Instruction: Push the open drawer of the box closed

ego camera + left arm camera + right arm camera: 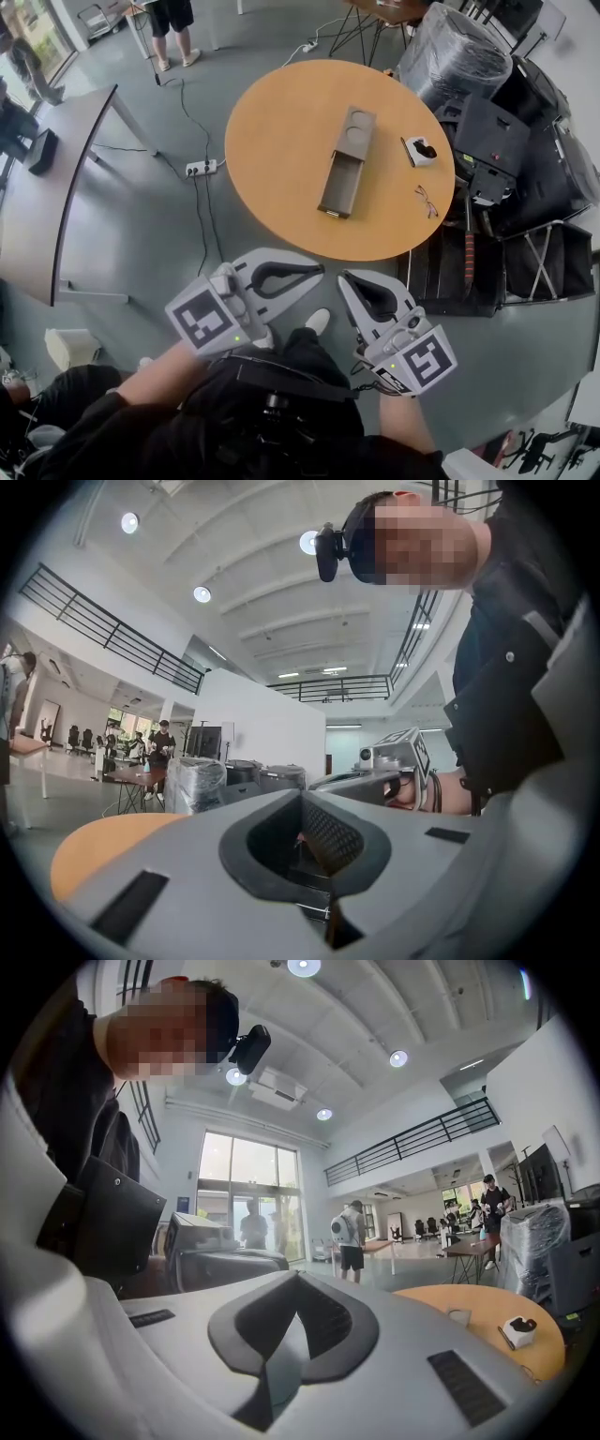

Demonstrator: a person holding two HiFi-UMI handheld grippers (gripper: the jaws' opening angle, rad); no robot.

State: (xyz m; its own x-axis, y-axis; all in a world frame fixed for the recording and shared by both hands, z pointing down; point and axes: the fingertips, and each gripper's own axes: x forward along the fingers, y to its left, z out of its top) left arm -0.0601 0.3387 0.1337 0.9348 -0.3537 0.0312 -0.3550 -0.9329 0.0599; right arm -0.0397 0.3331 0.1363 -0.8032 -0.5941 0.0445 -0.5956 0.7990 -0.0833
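Box: a long grey box point(357, 130) lies on the round wooden surface point(267, 141), near its middle, set at a slight slant with one short end towards the person.
Drawer: the drawer point(339, 184) is pulled out of the box's near end. Its open tray shows, and its front reaches towards the near rim of the surface.
Left gripper: the left gripper point(319, 272) is held low in front of the person's body, over the floor point(141, 244), with its tips pointing right.
Left fingers: in the left gripper view the fingers point(187, 864) are clenched tip to tip, and only the hollow of the dark pads lies between them, with nothing held there.
Right gripper: the right gripper point(343, 277) is just beside the left one, and their tips are close together.
Right fingers: in the right gripper view the fingers point(394, 1372) are also closed together and hold nothing.
Drawer relative to fingers: the drawer front lies ahead of both sets of tips and well apart from them, on the surface, while the tips stay short of its near rim. Neither gripper touches the box or the drawer.
Other things on the surface: a small white case point(419, 150) sits to the right of the box, and a pair of glasses point(427, 201) lies near the right rim.
On the floor: a power strip point(201, 168) with its cords lies to the left of the surface.
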